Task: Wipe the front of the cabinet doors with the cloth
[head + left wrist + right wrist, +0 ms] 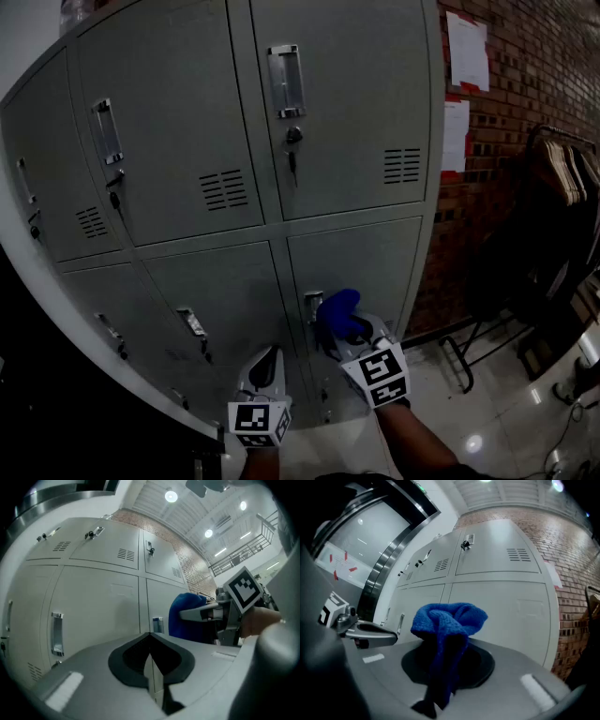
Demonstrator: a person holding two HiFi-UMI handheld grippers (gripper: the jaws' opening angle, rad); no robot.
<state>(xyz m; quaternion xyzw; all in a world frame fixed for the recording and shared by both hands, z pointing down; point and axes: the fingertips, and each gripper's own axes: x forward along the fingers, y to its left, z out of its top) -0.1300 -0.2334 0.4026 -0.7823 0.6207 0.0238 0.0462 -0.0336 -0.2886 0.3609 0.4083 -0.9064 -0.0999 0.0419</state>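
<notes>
Right gripper view: the right gripper (443, 677) has its jaws clamped on the blue cloth (449, 620), which bunches up in a wad above them, dead centre. Left gripper view: the left gripper (151, 667) has its jaws pressed together with nothing between them. The other tool and the cloth show at 3 o'clock.

Head view, dim: both grippers sit low, the left at 6 o'clock and the right just toward 5, near each other. The cloth wad points at the lower right door (375, 258) of the grey cabinet (187, 141), just beside that door's handle (312, 304). The cloth looks about touching the door, but I can't confirm in this light. The upper doors at 12 have handles, keys and vent slots. The brick wall (525, 122) with papers (467, 49) is at 2 o'clock and the clothes rack (562, 216) at 3.
</notes>
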